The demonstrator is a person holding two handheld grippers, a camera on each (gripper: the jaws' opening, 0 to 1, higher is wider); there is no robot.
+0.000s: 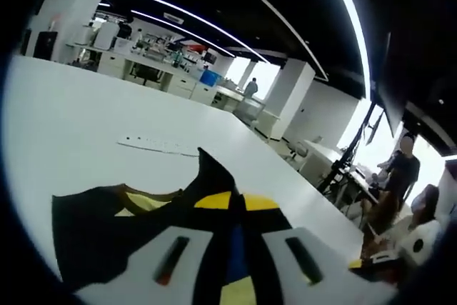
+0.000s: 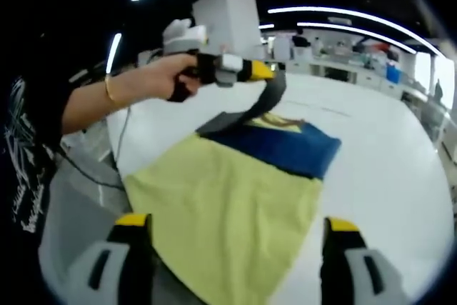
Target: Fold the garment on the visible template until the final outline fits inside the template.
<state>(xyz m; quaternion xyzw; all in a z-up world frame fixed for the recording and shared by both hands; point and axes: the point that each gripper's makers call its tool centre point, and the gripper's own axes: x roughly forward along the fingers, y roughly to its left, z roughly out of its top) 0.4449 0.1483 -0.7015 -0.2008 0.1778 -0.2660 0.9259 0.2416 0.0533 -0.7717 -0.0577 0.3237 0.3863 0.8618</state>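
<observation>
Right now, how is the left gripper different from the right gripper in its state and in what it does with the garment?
The left gripper is shut on a dark strip of the garment and lifts it off the white table; the right gripper is open and holds nothing. The left gripper is above the garment's blue far end; the right gripper's jaws stand apart over its yellow near end. Both have yellow-tipped jaws.

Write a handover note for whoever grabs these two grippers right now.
Left gripper: shut on a dark part of the garment, lifted off the white table.
Right gripper: open, holding nothing, above the garment's yellow end.
Garment: yellow, blue and dark panels, mostly flat on the table.
Done: one part raised for a fold.
Left: lay it over and finish folding. I cannot make out a template outline.
</observation>
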